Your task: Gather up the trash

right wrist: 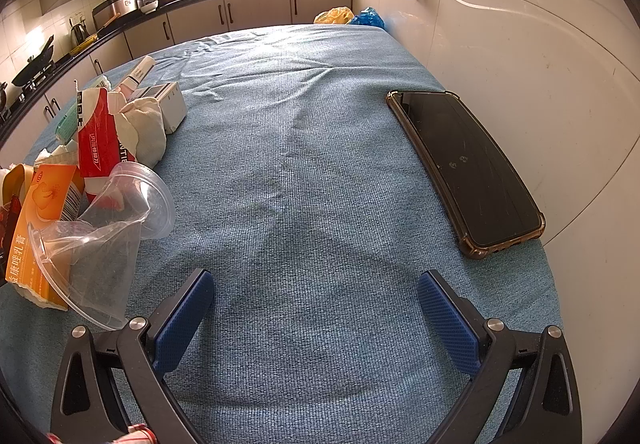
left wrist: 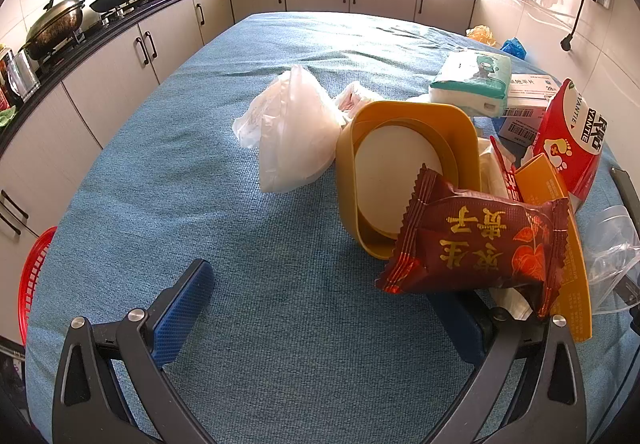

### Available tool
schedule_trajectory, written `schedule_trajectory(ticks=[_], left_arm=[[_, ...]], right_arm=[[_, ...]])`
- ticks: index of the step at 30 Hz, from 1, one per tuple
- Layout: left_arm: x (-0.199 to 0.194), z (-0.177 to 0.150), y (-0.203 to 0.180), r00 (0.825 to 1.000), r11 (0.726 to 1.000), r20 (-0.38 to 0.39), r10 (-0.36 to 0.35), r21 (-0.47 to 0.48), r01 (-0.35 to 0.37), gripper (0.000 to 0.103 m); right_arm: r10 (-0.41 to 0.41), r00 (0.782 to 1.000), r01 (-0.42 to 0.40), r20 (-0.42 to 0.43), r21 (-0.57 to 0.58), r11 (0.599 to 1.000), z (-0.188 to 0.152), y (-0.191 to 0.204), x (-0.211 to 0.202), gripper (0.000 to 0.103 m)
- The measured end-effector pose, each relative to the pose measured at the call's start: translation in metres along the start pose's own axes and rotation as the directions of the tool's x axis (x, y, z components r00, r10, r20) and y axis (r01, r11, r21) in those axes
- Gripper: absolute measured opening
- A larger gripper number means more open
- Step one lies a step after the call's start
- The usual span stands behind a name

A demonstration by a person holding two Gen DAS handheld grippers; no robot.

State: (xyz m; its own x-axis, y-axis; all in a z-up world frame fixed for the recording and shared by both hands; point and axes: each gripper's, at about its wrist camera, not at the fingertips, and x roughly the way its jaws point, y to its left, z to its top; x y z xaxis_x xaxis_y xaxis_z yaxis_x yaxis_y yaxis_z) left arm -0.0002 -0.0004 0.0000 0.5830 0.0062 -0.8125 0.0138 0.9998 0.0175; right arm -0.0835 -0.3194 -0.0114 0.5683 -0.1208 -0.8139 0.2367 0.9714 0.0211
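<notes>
Trash, led by a red snack wrapper (left wrist: 476, 244), lies heaped at my left claw's (left wrist: 324, 308) two o'clock, the wrapper's long side running crosswise over that claw's right finger. Behind it a yellow tub (left wrist: 408, 171) lies tipped. I judge my left nearer. Both claws, right (right wrist: 316, 316) included, gape wide over blue cloth (right wrist: 320, 147), holding nothing.

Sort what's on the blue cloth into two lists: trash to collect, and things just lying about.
Trash to collect:
- dark red snack wrapper
- white plastic bag
- crumpled clear cup
- torn red carton
- orange box

Just lying about:
- phone in its case
- tissue pack
- yellow container, purpose unclear
</notes>
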Motion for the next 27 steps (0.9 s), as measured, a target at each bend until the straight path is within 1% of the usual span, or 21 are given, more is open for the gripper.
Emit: schedule_trajectory(ticks=[8,10,14,16,17,19,22,24,27], left_arm=[[0.000,0.000,0.000,1.000,1.000,-0.002,-0.001,0.002,0.001,0.103],[-0.002,-0.002,0.000,1.000,0.999,-0.016,-0.019,0.028,0.019,0.103],[-0.007,-0.007,-0.001,0.999,0.999,-0.018,-0.030,0.044,0.031,0.103],[-0.010,-0.011,0.000,0.999,0.998,-0.021,-0.036,0.051,0.037,0.103],[-0.011,-0.013,-0.005,0.999,0.997,-0.027,-0.041,0.058,0.042,0.103],[-0.012,-0.013,-0.002,0.997,0.996,-0.046,-0.055,0.070,0.058,0.103],[-0.026,-0.020,0.004,0.994,0.995,-0.054,-0.090,0.045,0.093,0.103],[-0.038,-0.024,0.011,0.994,0.994,-0.038,-0.105,0.033,0.106,0.103],[-0.065,-0.031,0.020,0.997,0.997,0.031,-0.065,0.039,0.064,0.103]], right_arm=[[0.001,1.000,-0.001,0.000,0.000,1.000,0.000,-0.001,0.000,0.103],[0.006,1.000,-0.006,-0.008,-0.002,1.000,-0.001,-0.002,0.000,0.103],[0.003,0.999,-0.003,-0.054,0.006,1.000,-0.002,-0.001,-0.004,0.103],[0.001,0.998,-0.001,-0.056,0.007,1.000,-0.009,-0.001,-0.011,0.103],[0.000,0.998,0.000,-0.055,0.007,1.000,-0.012,-0.001,-0.014,0.103],[-0.001,0.998,0.001,-0.057,0.008,1.000,-0.017,-0.001,-0.017,0.103],[-0.004,0.998,0.004,-0.057,0.003,1.000,-0.019,0.001,-0.019,0.103],[-0.009,0.998,0.009,-0.059,0.007,1.000,-0.025,-0.001,-0.026,0.103],[0.013,0.999,-0.011,-0.051,0.039,0.999,-0.031,-0.003,-0.037,0.103]])
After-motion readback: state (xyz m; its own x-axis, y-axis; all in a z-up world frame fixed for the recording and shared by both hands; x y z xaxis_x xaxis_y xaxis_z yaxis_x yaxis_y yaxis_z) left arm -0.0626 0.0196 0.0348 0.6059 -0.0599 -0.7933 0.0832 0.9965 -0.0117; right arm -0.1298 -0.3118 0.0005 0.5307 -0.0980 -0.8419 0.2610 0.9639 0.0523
